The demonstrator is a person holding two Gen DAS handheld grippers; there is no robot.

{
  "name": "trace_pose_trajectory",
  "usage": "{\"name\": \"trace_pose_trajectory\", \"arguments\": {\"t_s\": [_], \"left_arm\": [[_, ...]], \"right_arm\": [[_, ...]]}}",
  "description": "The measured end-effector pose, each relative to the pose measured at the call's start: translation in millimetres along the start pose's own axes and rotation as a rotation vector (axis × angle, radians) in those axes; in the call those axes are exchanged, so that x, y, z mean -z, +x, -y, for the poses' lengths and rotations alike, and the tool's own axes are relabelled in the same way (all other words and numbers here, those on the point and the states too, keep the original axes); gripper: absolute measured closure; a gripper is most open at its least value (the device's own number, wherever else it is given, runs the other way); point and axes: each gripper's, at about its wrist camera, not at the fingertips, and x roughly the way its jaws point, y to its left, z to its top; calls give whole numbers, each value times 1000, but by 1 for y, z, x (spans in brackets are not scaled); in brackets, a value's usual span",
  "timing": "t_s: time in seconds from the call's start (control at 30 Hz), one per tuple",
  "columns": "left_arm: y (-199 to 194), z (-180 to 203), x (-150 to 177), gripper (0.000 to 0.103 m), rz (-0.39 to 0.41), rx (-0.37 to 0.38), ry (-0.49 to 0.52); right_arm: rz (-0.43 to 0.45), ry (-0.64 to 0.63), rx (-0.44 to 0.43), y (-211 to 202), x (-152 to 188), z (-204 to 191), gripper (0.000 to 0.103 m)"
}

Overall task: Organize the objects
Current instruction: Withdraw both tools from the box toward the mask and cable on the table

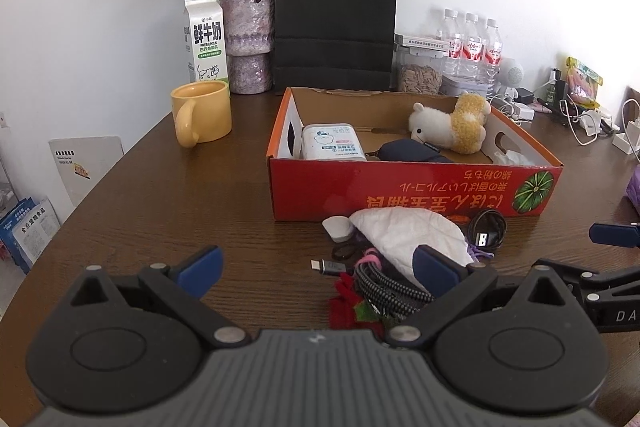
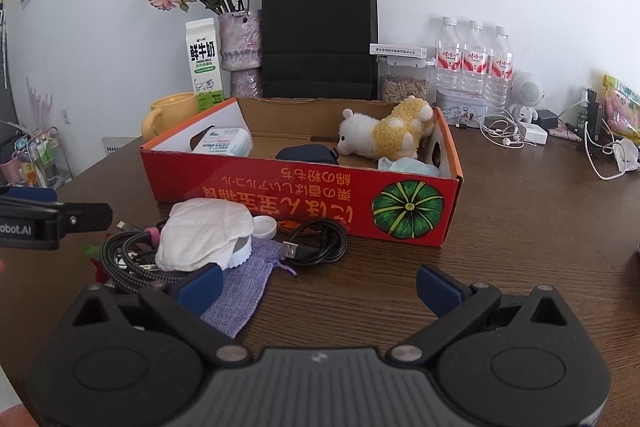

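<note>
While both tools hover above the dark wooden table [image 1: 168, 195], a heap of small items waits just in front of the red cardboard box [image 1: 412, 187]. The left gripper [image 1: 318, 273] has its jaws wide apart and empty; the white cloth pouch [image 1: 408, 235] lies at about one o'clock from it, touching its right-hand finger in the picture. The right gripper [image 2: 318, 287], jaws likewise spread and empty, has the same pouch at ten o'clock. A braided cable [image 1: 384, 287], a black USB cable [image 2: 320, 241], a purple drawstring bag [image 2: 244, 283] and a white cap [image 2: 264, 227] crowd the pouch. The left gripper looks nearer. The box stands at twelve o'clock, already holding a plush toy [image 2: 384, 135], a wipes pack [image 1: 332, 143] and a dark case [image 1: 412, 151]; its front wall must be cleared.
</note>
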Motion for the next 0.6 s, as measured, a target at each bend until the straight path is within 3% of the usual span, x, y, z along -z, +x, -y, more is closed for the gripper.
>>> {"name": "trace_pose_trajectory", "arguments": {"t_s": [0.37,0.6], "left_arm": [[3,3,0,0,-7,7,4],[10,2,-2,0,-16,-1,-2]], "right_arm": [[-8,18,9,5,3,10,0],[-38,14,38,37,3,14,0]]}}
